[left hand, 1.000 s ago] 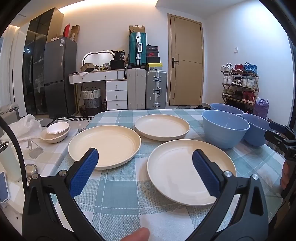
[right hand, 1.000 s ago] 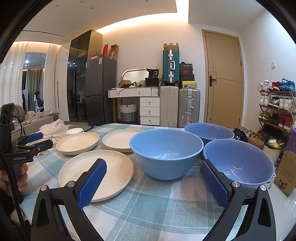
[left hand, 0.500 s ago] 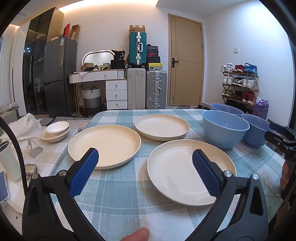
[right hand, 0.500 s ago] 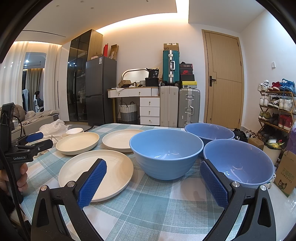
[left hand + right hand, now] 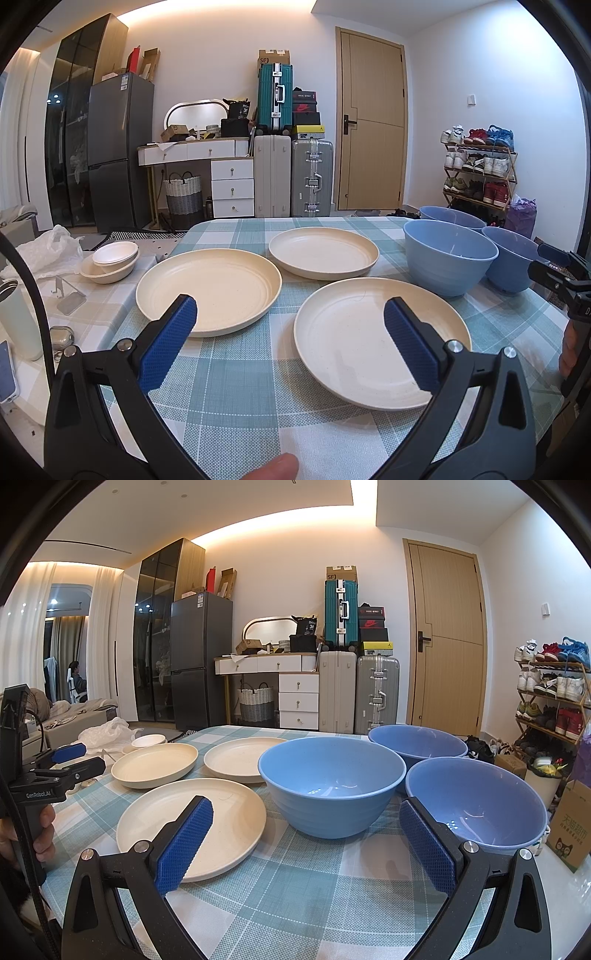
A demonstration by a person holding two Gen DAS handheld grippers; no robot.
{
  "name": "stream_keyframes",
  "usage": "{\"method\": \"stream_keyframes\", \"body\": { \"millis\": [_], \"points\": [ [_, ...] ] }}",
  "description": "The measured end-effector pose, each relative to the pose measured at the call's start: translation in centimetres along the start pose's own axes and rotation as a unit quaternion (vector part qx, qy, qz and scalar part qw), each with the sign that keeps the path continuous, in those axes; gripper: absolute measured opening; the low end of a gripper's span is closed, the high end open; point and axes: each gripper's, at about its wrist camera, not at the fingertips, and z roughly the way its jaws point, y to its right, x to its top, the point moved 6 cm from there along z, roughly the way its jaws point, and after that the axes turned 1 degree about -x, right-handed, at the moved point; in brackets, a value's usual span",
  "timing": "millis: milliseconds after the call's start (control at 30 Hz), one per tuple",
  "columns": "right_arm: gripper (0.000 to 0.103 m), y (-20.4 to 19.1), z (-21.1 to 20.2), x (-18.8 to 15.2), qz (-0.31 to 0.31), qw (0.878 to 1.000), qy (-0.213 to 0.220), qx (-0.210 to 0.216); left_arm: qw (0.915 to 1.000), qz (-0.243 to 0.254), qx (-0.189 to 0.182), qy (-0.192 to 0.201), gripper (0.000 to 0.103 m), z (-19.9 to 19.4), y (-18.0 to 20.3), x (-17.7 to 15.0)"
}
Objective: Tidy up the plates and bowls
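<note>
Three cream plates lie apart on the checked tablecloth: a near one point(image 5: 373, 332), a left one point(image 5: 210, 291) and a far one point(image 5: 323, 251). Three blue bowls stand at the right: a middle one point(image 5: 448, 254), a right one point(image 5: 511, 254) and a far one point(image 5: 448, 216). My left gripper point(image 5: 290, 336) is open and empty, held above the cloth before the near and left plates. My right gripper point(image 5: 304, 842) is open and empty, held before the middle bowl point(image 5: 330, 782) and the right bowl point(image 5: 476, 805). The near plate point(image 5: 192, 823) lies left of it.
A side table at the left holds small white bowls point(image 5: 110, 258), a plastic bag point(image 5: 48, 251), a pale tumbler point(image 5: 18, 317) and a phone point(image 5: 5, 369). The table's right edge runs just past the right bowl, with a cardboard box point(image 5: 569, 830) on the floor beyond.
</note>
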Motion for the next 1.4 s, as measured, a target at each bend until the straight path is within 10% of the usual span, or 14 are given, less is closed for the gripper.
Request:
{"method": "stream_keyframes", "body": {
  "millis": [1400],
  "points": [
    [0.103, -0.02, 0.08, -0.1, 0.0, 1.0, 0.0, 0.0, 1.0, -0.003, 0.004, 0.004, 0.101, -0.15, -0.2, -0.38]
  ]
}}
